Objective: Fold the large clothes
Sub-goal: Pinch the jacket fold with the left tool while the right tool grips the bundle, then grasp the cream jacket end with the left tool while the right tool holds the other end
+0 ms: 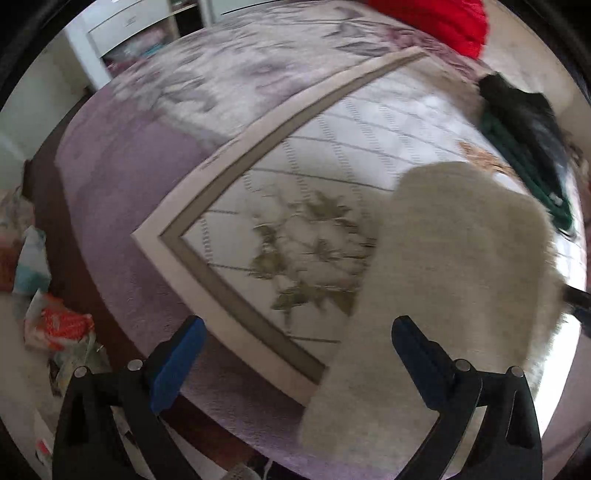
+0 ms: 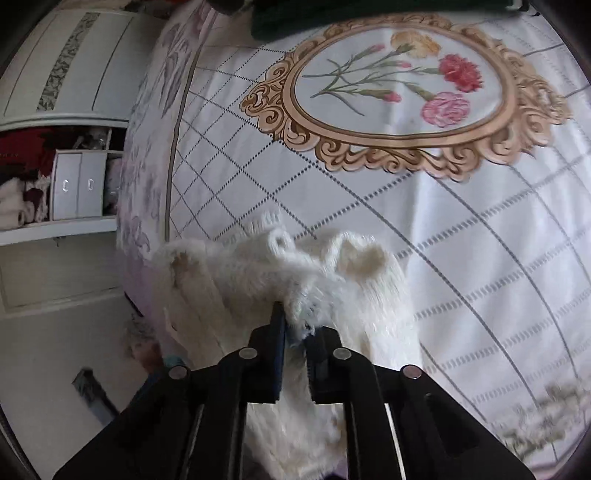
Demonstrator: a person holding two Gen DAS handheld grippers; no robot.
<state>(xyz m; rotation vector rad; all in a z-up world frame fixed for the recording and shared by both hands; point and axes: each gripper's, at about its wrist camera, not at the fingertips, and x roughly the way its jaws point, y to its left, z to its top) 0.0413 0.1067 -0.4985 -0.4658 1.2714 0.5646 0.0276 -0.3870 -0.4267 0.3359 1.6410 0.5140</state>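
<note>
Fluffy cream knitted garment [image 2: 280, 273] bunched over a floral-quilted bed [image 2: 369, 206].
Right gripper [image 2: 295, 325] fingers pinch its edge; left gripper [image 1: 295, 354] gapes empty beside it.

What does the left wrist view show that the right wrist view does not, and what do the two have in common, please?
Only the left wrist view shows the open left tool, holding nothing, a red garment at the far edge of the bed, the bedspread's bordered corner, and clutter on the floor.

Only the right wrist view shows the right tool shut on the white knit garment, the oval carnation medallion, and a white wardrobe with shelves.

Both show the white knit garment, the gridded bedspread and dark green folded clothes.
</note>
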